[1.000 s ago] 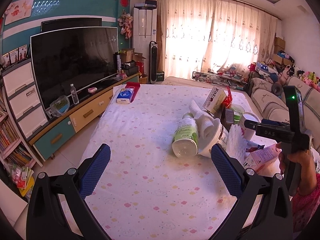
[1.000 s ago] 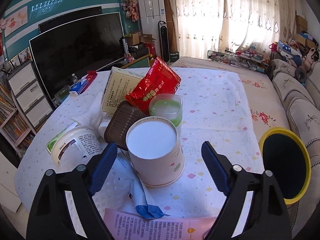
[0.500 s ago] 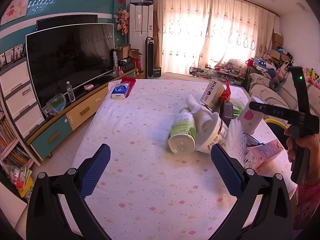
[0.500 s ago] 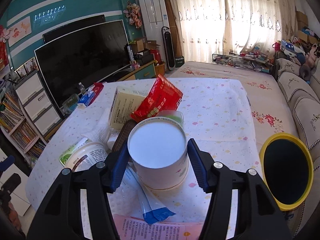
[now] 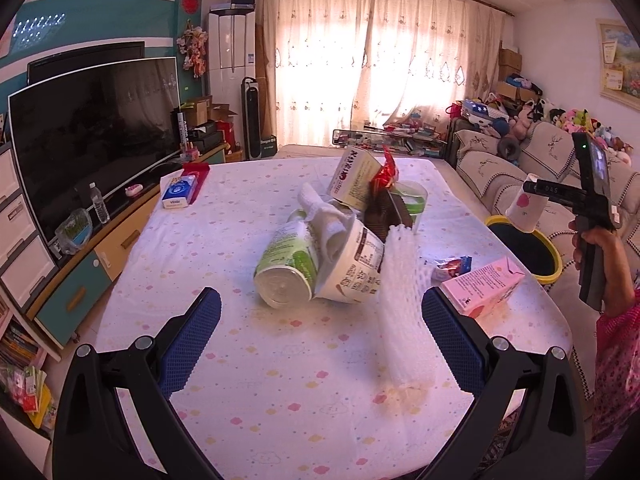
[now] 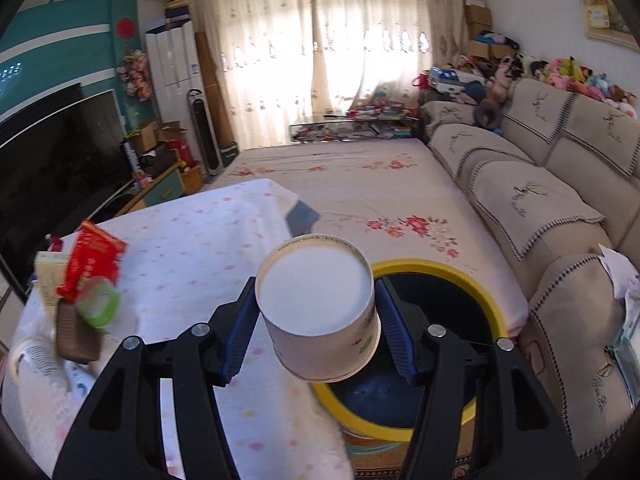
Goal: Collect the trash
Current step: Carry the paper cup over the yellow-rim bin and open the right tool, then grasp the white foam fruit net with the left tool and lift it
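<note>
Step in hand: carrying to bin. Right gripper [image 6: 316, 332] jaws clamped on paper cup [image 6: 320, 312], held over yellow-rimmed bin [image 6: 472, 280] beside tabletop [image 5: 248, 360]. Left gripper [image 5: 320, 336] jaws wide, empty. Next: release cup over bin mouth.
</note>
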